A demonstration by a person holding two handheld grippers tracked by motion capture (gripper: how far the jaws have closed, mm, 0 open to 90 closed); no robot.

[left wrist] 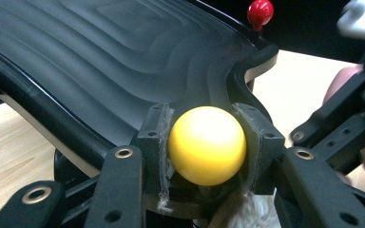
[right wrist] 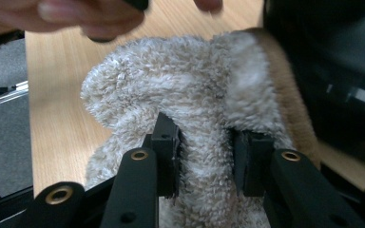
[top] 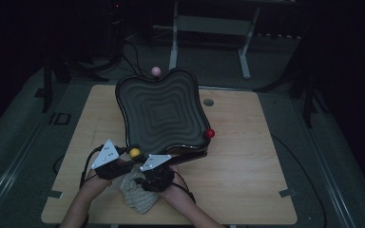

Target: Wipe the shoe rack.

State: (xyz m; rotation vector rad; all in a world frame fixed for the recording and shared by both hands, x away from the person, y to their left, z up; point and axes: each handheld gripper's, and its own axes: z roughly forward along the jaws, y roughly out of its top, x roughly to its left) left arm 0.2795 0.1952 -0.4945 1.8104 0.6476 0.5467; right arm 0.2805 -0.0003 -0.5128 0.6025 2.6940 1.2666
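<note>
The yellow ball [left wrist: 207, 145] sits at the near corner of the big black wavy tray [top: 159, 111], and the left gripper [left wrist: 204, 142] squeezes it between both pads. The right gripper [right wrist: 204, 156] pinches a fuzzy cloth [right wrist: 190, 109] that lies on the wooden table [top: 247, 156] just in front of the tray. A red ball [top: 210, 133] sticks up at the tray's right corner, and a pink ball [top: 156, 71] at its far edge.

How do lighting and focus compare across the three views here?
High view: dim and underexposed, the room behind the table nearly black, though the tray reads clearly. Left gripper view: bright, the yellow ball sharp with soft glare, the red ball slightly soft. Right gripper view: evenly lit, the cloth sharp, the fingers at top blurred.
</note>
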